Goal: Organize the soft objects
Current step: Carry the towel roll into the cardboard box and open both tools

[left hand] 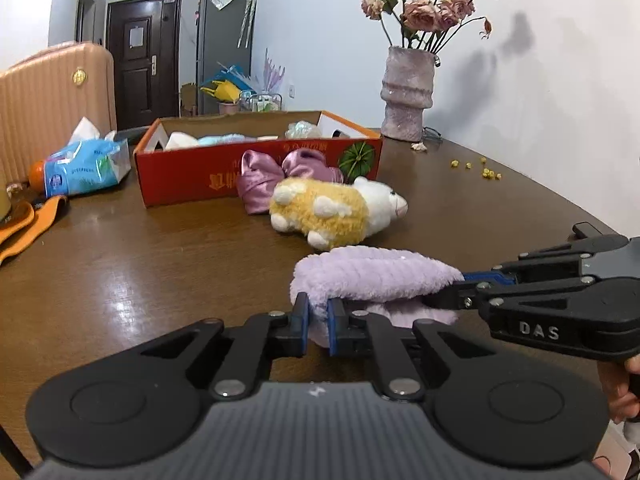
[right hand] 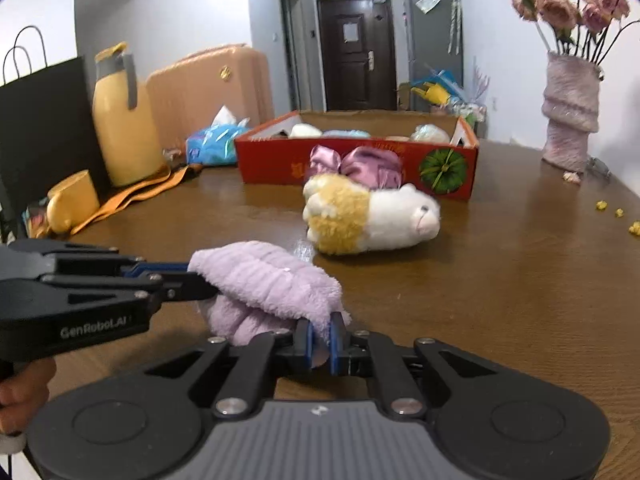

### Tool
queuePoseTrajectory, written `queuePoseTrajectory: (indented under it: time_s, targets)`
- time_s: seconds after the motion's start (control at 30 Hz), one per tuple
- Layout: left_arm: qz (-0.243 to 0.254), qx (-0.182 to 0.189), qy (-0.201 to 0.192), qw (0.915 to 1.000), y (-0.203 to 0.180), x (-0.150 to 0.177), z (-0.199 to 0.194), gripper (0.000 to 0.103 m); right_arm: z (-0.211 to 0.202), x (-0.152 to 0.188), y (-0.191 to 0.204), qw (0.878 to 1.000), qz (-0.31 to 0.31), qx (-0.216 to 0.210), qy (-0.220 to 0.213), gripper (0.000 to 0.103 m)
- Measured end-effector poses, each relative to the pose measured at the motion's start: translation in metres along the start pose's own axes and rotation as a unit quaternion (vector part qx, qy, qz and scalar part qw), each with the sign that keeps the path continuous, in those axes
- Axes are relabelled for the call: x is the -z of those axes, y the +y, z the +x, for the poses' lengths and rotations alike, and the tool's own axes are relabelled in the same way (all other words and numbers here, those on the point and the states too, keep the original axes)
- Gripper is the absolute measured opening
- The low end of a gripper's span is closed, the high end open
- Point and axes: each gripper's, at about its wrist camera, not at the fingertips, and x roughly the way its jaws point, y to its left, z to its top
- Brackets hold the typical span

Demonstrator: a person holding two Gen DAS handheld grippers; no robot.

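Left claw [left hand: 318, 316]: pressed together on the near edge of the lilac cloth, a fold of fabric pinched between its blue pads.
Right claw [right hand: 320, 340]: likewise pinching an edge of that cloth; in the left wrist view it reaches in from the right, its tips buried in the cloth's right end.
Lilac cloth [left hand: 372, 276]: fluffy, ribbed, folded over on itself, resting low on the worktop between both claws.
Worktop [left hand: 160, 264]: dark brown wood, glossy, with a few small yellow bits [left hand: 486, 170] scattered toward the wall.
Plush toy [left hand: 336, 212]: yellow and white, lying on its side just beyond the cloth, apart from it.
Pink satin bow [left hand: 280, 176]: behind the plush, against the front wall of the box.
Red cardboard box [left hand: 192, 172]: open-topped, holding pale soft items.
Tissue pack [left hand: 86, 166]: blue, left of the box.
Vase [left hand: 406, 92]: pinkish, textured, with dried roses, near the wall to the right of the box.
Suitcase [left hand: 48, 100]: peach-coloured, behind the worktop's left side.
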Motion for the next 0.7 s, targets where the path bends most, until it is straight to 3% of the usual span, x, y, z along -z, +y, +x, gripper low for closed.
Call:
queuePoseTrajectory:
  time_s: [0.2, 0.3, 0.43, 0.53, 0.7]
  targets:
    - [0.009, 0.007, -0.022, 0.9997, -0.009, -0.019, -0.010, 0.009, -0.012, -0.012, -0.009, 0.999, 0.029, 0.011, -0.037, 0.007]
    - [0.008, 0.013, -0.031, 0.9994, -0.010, -0.048, -0.002, 0.009, -0.015, -0.030, -0.013, 0.998, 0.025, 0.012, -0.054, 0.008]
    - [-0.003, 0.028, -0.053, 0.9982, 0.001, -0.112, 0.025, 0.009, -0.006, -0.083, -0.036, 0.997, 0.012, 0.009, -0.077, 0.008]
    - [-0.048, 0.034, -0.043, 0.9974, 0.017, -0.163, 0.064, 0.009, 0.012, -0.134, -0.064, 0.996, 0.019, 0.002, -0.087, 0.008]
    - [-0.108, 0.028, -0.012, 0.9937, 0.033, -0.207, 0.141, 0.009, 0.076, -0.211, -0.108, 0.998, 0.019, 0.025, -0.046, 0.008]
